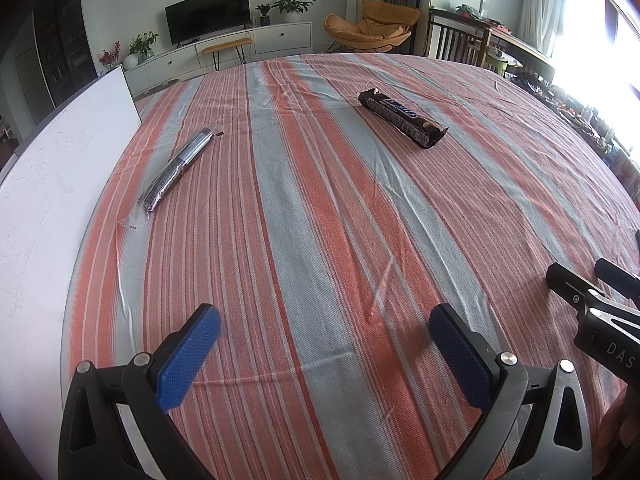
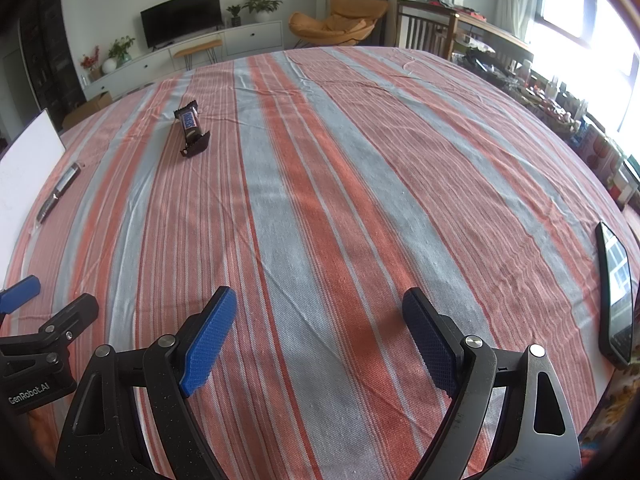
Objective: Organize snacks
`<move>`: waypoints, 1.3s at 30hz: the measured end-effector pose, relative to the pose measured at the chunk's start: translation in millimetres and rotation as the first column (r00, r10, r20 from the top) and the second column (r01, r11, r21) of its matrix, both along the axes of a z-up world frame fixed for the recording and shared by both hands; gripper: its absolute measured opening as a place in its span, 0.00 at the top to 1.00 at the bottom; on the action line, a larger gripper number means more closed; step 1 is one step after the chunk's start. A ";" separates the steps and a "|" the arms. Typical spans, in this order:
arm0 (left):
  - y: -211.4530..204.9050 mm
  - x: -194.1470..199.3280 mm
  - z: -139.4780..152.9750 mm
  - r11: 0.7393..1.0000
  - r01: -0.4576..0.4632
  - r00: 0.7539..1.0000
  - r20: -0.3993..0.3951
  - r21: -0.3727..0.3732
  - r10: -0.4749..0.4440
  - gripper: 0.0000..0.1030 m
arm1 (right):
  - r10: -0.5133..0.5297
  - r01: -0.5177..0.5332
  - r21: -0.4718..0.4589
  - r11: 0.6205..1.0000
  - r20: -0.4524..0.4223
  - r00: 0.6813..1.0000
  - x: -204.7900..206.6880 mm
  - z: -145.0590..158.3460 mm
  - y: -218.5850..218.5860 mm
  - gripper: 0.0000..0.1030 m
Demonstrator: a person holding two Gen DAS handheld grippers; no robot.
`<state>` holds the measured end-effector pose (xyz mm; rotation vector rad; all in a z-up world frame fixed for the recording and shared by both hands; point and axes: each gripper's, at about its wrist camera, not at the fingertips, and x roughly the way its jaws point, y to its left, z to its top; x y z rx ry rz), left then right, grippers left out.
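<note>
Two snack bars [image 1: 402, 117] [image 1: 176, 170], one phone [image 2: 616, 292], one white board [image 1: 52, 184].

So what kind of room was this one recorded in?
Most likely a home living and dining room: a television on a low white cabinet, an orange lounge chair, and the table under a striped tablecloth holding the snacks.

Television [image 1: 208, 14] on white sideboard [image 1: 224, 46], orange armchair [image 1: 372, 24], bright window [image 1: 592, 12]
</note>
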<state>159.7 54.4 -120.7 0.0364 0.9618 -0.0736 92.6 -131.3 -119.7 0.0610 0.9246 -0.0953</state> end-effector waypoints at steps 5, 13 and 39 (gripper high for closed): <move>0.3 1.1 -0.4 1.000 -0.001 1.000 0.000 -0.002 0.001 0.00 | 0.000 0.000 0.000 1.000 0.000 1.000 -0.2 0.1 0.1 0.15; 22.6 28.0 30.4 1.000 0.017 0.999 -0.033 -0.014 -0.017 0.00 | 0.000 0.000 0.000 1.000 0.000 1.000 0.2 0.2 0.2 0.15; 82.9 75.0 10.6 0.987 -0.161 0.971 -0.180 -0.008 0.157 0.82 | 0.000 0.000 0.000 1.000 -0.001 1.000 0.3 0.6 0.4 0.15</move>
